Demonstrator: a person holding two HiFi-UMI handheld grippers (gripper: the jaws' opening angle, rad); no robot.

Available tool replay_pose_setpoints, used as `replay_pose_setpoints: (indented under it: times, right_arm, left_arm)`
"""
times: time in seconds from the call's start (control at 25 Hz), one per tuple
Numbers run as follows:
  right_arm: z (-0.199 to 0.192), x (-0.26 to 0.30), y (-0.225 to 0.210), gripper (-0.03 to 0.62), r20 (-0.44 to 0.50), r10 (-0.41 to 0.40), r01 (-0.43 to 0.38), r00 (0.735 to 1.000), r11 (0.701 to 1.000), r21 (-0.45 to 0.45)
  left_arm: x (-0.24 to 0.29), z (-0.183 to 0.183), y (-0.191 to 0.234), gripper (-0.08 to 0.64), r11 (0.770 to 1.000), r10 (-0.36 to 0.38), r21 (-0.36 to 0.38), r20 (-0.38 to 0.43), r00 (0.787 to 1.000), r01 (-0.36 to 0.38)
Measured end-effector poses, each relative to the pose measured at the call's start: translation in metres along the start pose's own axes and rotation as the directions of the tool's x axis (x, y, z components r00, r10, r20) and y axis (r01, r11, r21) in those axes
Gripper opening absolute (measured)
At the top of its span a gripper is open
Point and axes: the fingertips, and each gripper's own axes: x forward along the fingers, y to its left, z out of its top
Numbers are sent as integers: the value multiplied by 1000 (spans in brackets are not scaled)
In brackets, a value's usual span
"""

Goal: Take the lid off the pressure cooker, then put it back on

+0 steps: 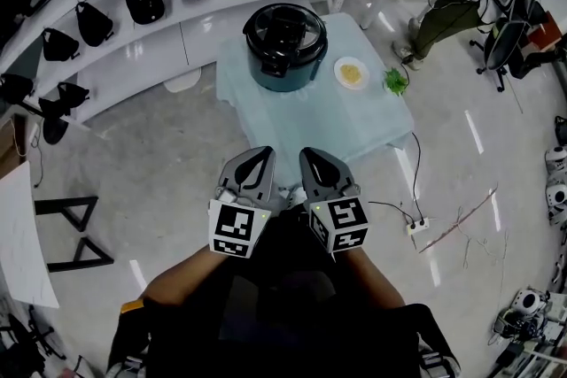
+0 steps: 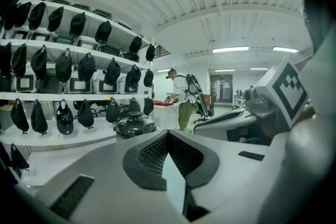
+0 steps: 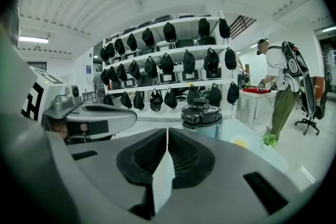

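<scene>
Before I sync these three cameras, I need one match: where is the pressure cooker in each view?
Head view: pressure cooker upper centre, on the pale table.
Left gripper view: pressure cooker left of centre, slightly below mid-height.
Right gripper view: pressure cooker right of centre, slightly below mid-height.
Shared landmark: the white shelves behind it.

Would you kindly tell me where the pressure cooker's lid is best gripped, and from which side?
Probably the raised handle at the centre of the lid, approached from above: it stands proud of the domed top, whereas the rim sits flush on the cooker.
</scene>
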Motion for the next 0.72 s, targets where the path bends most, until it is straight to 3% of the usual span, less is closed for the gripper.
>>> replay_pose_setpoints:
  times: [0.72]
  right_arm:
    - [-3,-4,3,18,22,5,-5,1000,1000,13]
  left_arm:
    - [-6,-2,-5,6,1000,-10,17,-2,1000,10]
